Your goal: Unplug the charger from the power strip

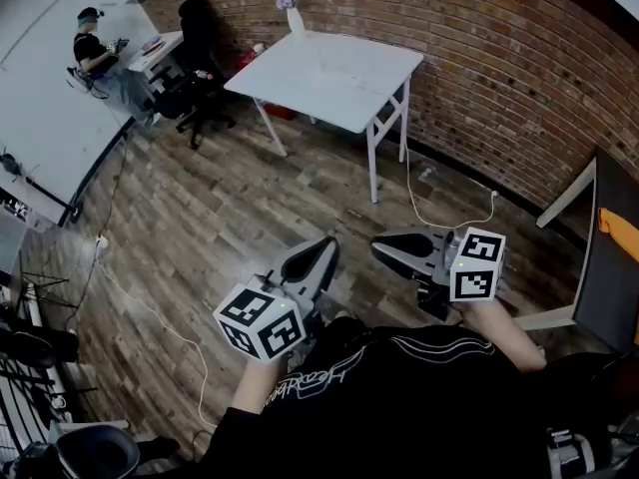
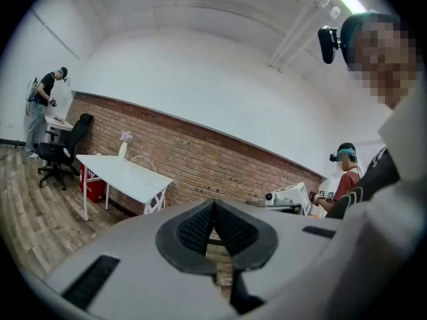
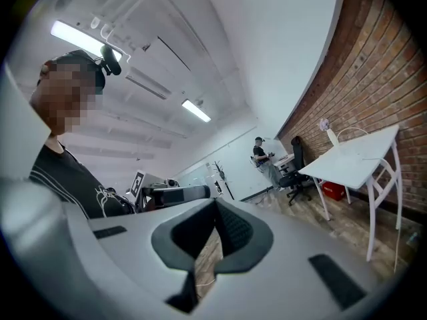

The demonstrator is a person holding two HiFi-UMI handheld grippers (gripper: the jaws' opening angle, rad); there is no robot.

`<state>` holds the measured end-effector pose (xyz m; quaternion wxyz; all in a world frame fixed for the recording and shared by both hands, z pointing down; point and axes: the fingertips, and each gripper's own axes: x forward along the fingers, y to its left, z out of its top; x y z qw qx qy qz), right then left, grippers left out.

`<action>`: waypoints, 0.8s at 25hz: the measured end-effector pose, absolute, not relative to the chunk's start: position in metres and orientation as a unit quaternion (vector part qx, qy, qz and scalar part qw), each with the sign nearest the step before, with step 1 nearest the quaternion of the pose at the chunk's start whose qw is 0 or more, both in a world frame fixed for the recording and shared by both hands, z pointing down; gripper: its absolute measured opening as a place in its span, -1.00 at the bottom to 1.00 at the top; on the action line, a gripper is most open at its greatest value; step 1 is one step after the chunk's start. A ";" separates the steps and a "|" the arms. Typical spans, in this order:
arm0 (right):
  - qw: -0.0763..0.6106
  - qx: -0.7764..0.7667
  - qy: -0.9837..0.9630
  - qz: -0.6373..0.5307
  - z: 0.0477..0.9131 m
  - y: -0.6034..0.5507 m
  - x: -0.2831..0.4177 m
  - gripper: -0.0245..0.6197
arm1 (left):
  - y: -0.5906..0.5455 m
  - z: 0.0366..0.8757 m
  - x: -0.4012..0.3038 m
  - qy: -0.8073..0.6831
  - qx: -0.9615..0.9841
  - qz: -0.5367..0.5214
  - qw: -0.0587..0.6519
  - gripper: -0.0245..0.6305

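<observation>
1. Head view shows the left gripper (image 1: 324,248) and the right gripper (image 1: 385,246) held side by side just ahead of the person's body, over the wooden floor (image 1: 230,218), touching nothing.
2. Left gripper (image 2: 213,209): its fingers (image 2: 195,230) are pressed together with nothing between them.
3. Right gripper (image 3: 215,209): its fingers (image 3: 235,231) are likewise pressed together and empty.
4. Neither the charger nor the power strip can be picked out for certain. Two candidates lie on the floor:
   - a white cable (image 1: 411,193) running from the leg of the white worktop (image 1: 329,73) to a small pale end (image 1: 493,195), ahead and to the right of the right gripper;
   - a second white cable (image 1: 140,302) leading to a small white block (image 1: 100,240), well off to the left.
5. Judged from this, the right gripper is the nearer one to the first cable and the left gripper to the block. Both candidates lie well apart from the fingers and far below them, so the coming move is likely a walk and a reach down.
</observation>
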<state>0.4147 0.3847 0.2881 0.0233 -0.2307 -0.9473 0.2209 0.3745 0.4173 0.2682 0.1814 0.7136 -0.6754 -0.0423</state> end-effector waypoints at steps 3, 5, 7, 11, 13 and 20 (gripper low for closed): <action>0.034 -0.230 -0.946 0.227 0.300 0.383 0.407 -0.93 | 0.417 0.279 0.365 -0.676 0.709 -0.050 0.193 -0.92; 0.041 -0.229 -0.946 0.227 0.305 0.381 0.399 -0.93 | 0.415 0.284 0.357 -0.676 0.708 -0.055 0.199 -0.92; 0.046 -0.229 -0.945 0.229 0.309 0.380 0.389 -0.93 | 0.413 0.288 0.347 -0.674 0.707 -0.060 0.205 -0.92; 0.054 -0.222 -0.944 0.238 0.317 0.373 0.363 -0.93 | 0.406 0.298 0.322 -0.669 0.708 -0.066 0.214 -0.92; 0.057 -0.215 -0.944 0.246 0.322 0.365 0.344 -0.93 | 0.401 0.304 0.302 -0.668 0.708 -0.068 0.218 -0.92; 0.079 -0.187 -0.939 0.280 0.345 0.322 0.260 -0.93 | 0.363 0.326 0.211 -0.657 0.704 -0.079 0.257 -0.92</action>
